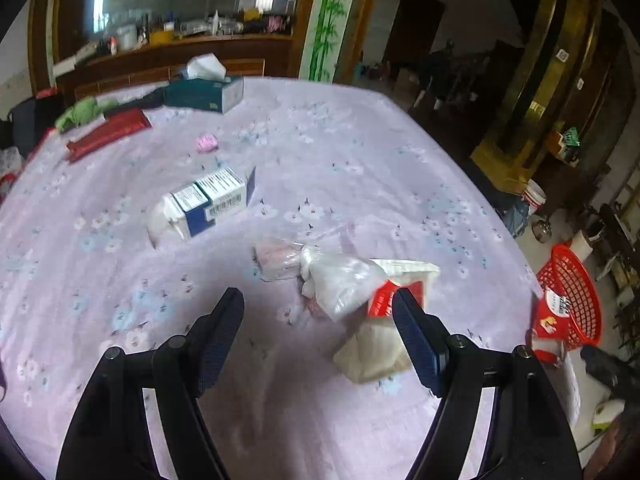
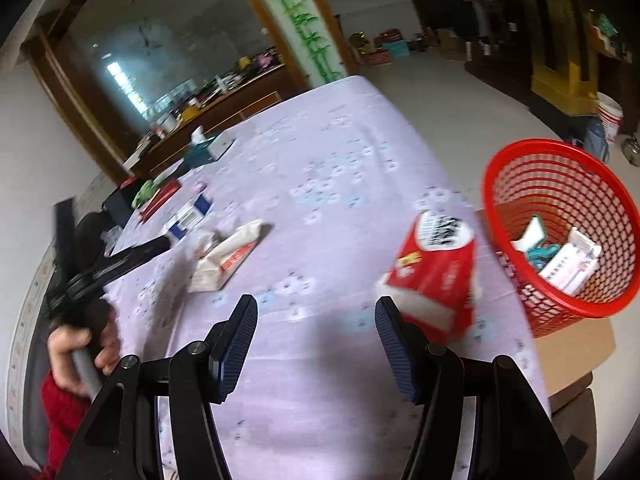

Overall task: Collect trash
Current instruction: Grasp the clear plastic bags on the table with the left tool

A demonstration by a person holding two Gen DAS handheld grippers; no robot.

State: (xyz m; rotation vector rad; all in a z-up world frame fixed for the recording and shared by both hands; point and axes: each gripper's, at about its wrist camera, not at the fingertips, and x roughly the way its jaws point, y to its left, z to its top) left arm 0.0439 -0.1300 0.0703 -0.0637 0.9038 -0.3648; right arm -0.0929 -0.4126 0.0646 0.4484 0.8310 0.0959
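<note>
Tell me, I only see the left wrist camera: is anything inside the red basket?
Observer: Yes. The red basket holds a white box and something teal.
Operator: What is the basket standing on?
Observer: A brown cardboard box beside the table edge.
Operator: Is the other claw holding anything?
Observer: No. The right claw is open and empty, and a red pack lies just ahead, to its right.

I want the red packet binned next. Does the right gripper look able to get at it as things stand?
Probably yes. The right gripper is open, and the red packet lies just past its right finger near the table edge, with nothing between; it needs a small shift right.
</note>
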